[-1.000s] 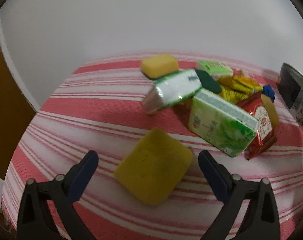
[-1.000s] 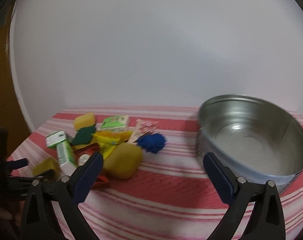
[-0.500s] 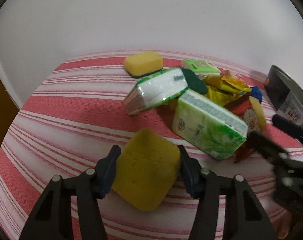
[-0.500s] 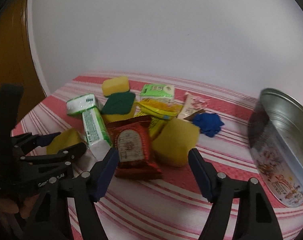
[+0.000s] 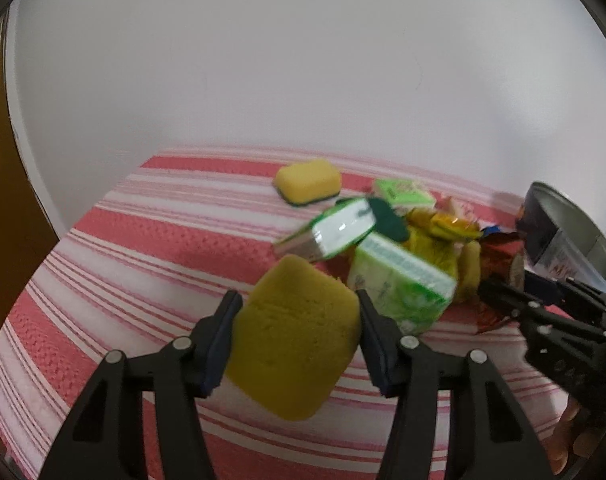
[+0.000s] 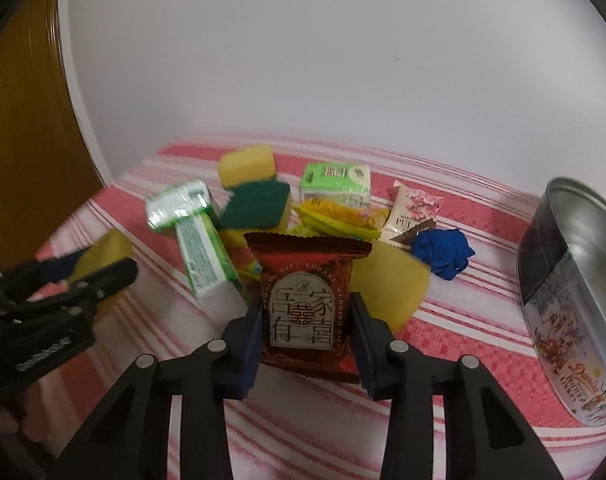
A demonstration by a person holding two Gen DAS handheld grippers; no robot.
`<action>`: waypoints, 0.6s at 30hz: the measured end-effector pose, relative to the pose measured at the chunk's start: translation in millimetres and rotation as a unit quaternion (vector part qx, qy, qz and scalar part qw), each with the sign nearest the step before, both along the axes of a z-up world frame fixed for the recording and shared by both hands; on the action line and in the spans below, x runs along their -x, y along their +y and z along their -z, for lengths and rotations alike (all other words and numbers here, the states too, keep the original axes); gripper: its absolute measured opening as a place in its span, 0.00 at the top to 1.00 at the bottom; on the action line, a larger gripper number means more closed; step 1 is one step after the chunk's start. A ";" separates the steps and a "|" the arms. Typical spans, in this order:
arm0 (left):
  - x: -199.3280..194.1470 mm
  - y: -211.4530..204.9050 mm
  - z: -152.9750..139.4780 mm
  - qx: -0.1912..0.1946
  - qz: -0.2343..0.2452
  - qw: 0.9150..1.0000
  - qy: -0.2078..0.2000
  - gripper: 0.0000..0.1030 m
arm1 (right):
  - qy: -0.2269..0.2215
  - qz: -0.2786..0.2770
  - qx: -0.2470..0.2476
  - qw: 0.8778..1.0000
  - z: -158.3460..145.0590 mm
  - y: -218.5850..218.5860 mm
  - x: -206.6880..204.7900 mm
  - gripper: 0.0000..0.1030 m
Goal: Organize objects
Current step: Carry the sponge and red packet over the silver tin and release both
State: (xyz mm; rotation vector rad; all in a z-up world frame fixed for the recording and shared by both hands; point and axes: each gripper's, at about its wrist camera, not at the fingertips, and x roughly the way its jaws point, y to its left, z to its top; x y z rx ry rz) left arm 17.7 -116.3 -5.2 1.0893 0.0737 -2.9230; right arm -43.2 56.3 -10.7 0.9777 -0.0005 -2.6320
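The left gripper is being pointed downward over the striped tabletop, and a yellow sponge is being held between its jaws, both pads pressing on the sponge's sides; the sponge is being carried clear of the cloth. The right gripper is being angled down likewise, and a red packet (printed with Chinese characters) is being gripped between its jaws, upright at the near edge of the pile. In the right wrist view the left gripper is being seen at the left edge, blurred, with the sponge in it. A hand is being glimpsed behind each gripper, only partly.

A metal tin is being shown at the right, well apart from the pile; what is seen of its inside is bare metal, its floor being largely hidden. On the tabletop, green tissue packs, a second sponge, a green pad, yellow wrappers, a cream packet and a blue wad are being left heaped together.
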 end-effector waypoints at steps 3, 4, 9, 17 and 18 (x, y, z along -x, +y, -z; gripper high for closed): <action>-3.4 15.7 -13.9 0.003 0.004 1.000 0.021 0.46 | 0.040 -0.002 0.022 0.999 -18.9 21.7 -17.5 0.59; -4.1 23.8 -19.6 0.004 0.009 0.999 0.030 0.46 | 0.057 0.003 0.024 0.998 -25.6 30.1 -23.9 0.59; 0.9 69.8 -40.9 0.002 0.034 0.998 0.060 0.45 | 0.134 0.076 -0.012 0.988 -49.7 79.1 -49.0 0.59; 24.8 173.5 -53.3 -0.003 0.105 0.991 0.078 0.45 | 0.129 0.180 -0.016 0.975 -53.4 180.5 -46.5 0.59; 28.2 187.9 -52.1 -0.004 0.115 0.990 0.077 0.45 | 0.130 0.188 -0.020 0.973 -53.4 188.6 -47.3 0.59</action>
